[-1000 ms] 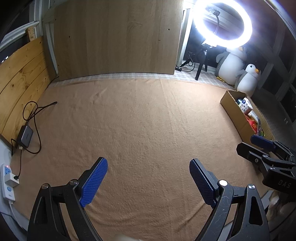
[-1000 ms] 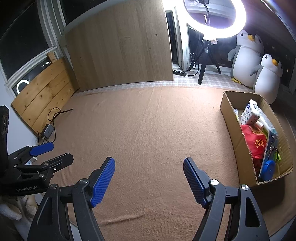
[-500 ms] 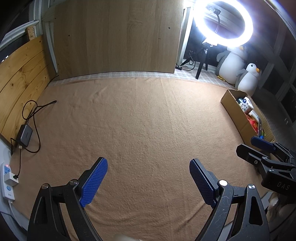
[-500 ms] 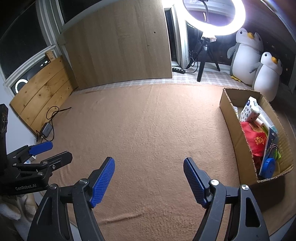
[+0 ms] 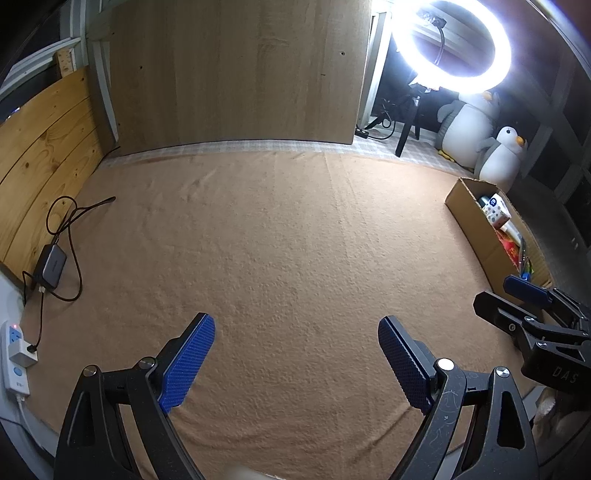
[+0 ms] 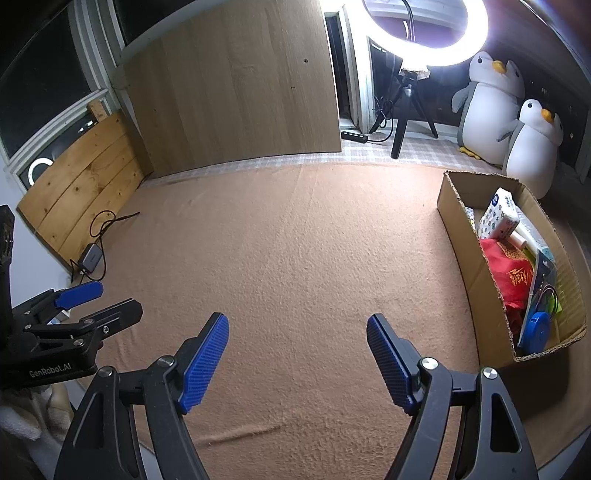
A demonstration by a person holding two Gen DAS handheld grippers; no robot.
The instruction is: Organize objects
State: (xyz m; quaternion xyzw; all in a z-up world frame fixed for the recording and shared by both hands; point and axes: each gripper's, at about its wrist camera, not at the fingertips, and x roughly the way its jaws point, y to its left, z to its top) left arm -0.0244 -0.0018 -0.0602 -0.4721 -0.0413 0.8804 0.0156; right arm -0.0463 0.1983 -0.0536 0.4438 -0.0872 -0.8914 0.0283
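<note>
A cardboard box (image 6: 458, 221) stands on the right of the tan carpet (image 6: 295, 251) and holds a dotted tissue pack (image 6: 499, 216), a red packet (image 6: 511, 273), a blue round case (image 6: 537, 330) and other items. The same box (image 5: 476, 225) shows far right in the left wrist view. My left gripper (image 5: 295, 354) hangs open over bare carpet (image 5: 280, 236) with nothing between its blue pads. My right gripper (image 6: 297, 354) is open too, left of the box, also with nothing in it. Each gripper shows at the edge of the other's view: the right gripper (image 5: 517, 299) and the left gripper (image 6: 96, 306).
A wooden board (image 6: 236, 81) leans at the back and wood planks (image 5: 40, 155) at the left. A charger with cable (image 5: 51, 266) and a power strip (image 5: 14, 362) lie at the left edge. A ring light on a tripod (image 6: 424, 33) and two plush penguins (image 6: 509, 122) stand at the back right.
</note>
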